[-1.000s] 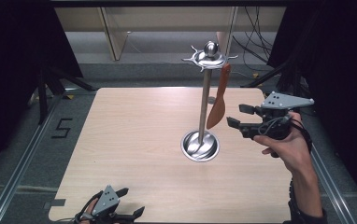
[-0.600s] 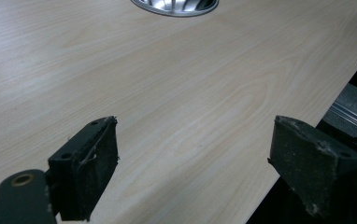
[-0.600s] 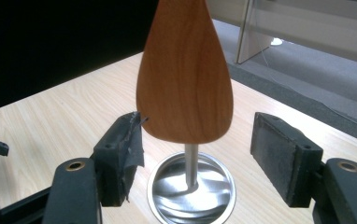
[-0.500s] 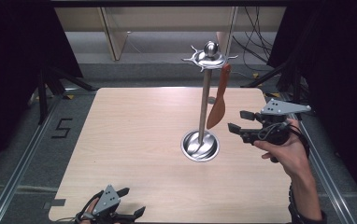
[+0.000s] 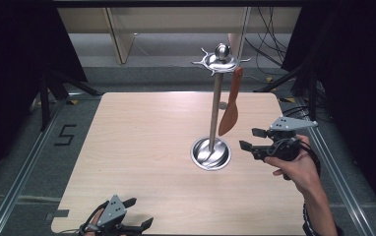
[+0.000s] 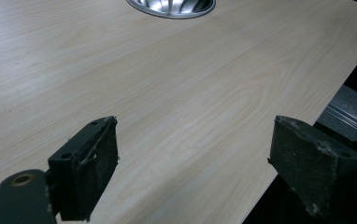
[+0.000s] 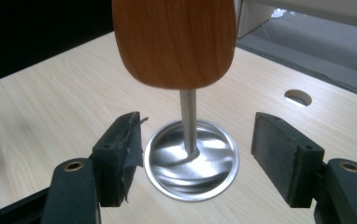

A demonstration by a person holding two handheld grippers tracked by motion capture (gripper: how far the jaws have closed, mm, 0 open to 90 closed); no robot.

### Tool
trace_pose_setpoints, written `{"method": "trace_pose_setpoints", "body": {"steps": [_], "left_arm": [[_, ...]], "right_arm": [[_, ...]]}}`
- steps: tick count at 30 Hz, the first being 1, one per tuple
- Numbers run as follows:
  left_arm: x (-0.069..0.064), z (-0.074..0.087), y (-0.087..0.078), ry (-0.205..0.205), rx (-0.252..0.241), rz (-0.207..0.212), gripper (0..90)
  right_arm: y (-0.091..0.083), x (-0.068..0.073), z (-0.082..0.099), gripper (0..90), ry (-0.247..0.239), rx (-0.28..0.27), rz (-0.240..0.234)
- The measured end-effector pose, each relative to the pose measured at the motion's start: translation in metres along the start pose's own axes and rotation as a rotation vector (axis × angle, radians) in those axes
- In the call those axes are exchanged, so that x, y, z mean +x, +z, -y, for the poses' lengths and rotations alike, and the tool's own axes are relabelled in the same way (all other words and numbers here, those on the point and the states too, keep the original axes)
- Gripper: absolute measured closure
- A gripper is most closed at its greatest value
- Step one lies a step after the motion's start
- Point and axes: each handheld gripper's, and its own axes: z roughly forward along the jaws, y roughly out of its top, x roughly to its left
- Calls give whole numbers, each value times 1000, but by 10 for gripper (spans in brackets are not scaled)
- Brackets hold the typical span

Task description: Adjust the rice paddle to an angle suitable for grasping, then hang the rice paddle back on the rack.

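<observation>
High view: the right gripper (image 5: 253,139) has sunk since a second ago, from level with the lower part of the wooden spatula (image 5: 231,109) to a spot below its blade, just right of the round steel base of the utensil stand (image 5: 210,153). Its jaws have just been opening a little further and now stand wide apart with nothing between them. The spatula hangs by its handle from a hook on the crown of the stand, blade down, beside the pole, free of the jaws. To my eye the hanging looks done, and the hand is coming away from it. In the right gripper view the blade (image 7: 174,42) hangs above and beyond the two pads, and the base sits on the counter (image 5: 141,147) past them; nothing touches the pads. The left gripper (image 5: 137,227) rests at the near edge of the counter, well away from the stand, in the same place as a second ago, its jaws spread wide and empty over bare wood
</observation>
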Motion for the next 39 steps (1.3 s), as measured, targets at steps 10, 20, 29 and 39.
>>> {"method": "trace_pose_setpoints", "body": {"steps": [10, 20, 29, 39], "left_arm": [[4, 0, -2, 28, 9, -13, 148], [0, 1, -2, 4, 1, -12, 148], [0, 2, -1, -4, -4, -8, 149], [0, 2, -2, 20, 2, -6, 149]], "right_arm": [[9, -1, 13, 342, 2, 52, -7], [17, 4, 21, 334, 5, 52, -26], [20, 5, 30, 324, 6, 59, -32], [18, 7, 41, 312, 20, 74, -40]]}}
